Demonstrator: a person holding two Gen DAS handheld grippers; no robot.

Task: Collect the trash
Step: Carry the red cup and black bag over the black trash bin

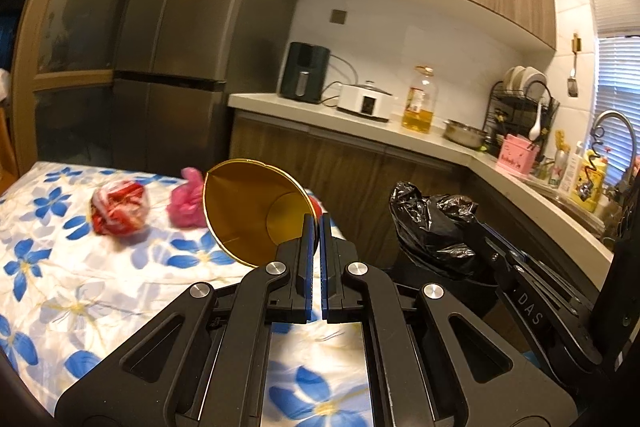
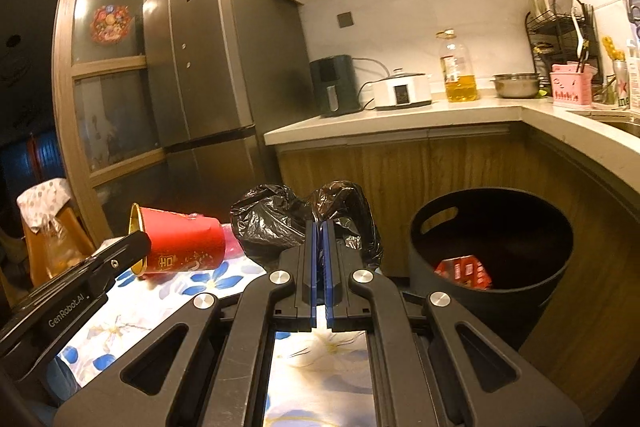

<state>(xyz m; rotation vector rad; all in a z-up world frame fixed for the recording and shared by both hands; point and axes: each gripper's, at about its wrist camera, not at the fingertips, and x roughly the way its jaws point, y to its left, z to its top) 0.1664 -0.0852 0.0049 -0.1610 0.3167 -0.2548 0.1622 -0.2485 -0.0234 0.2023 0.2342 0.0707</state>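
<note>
My left gripper [image 1: 317, 223] is shut on the rim of a red paper cup [image 1: 248, 215] with a gold inside, held tilted above the flowered table; the cup also shows in the right wrist view [image 2: 180, 247]. My right gripper [image 2: 320, 227] is shut on a crumpled black plastic bag [image 2: 276, 223], which also shows in the left wrist view [image 1: 432, 223]. A red-and-white wrapper ball [image 1: 118, 209] and a pink crumpled bag [image 1: 186, 201] lie on the table. A black round bin [image 2: 492, 227] stands right of the table with red packaging [image 2: 464, 269] inside.
The table has a blue-flower cloth [image 1: 60, 287]. A grey fridge [image 1: 192, 39] stands behind it. The L-shaped counter [image 2: 400, 125] holds an air fryer [image 2: 334, 85], a white cooker [image 2: 402, 89], an oil bottle [image 2: 456, 69], a steel bowl [image 2: 514, 85] and a dish rack [image 2: 560, 27].
</note>
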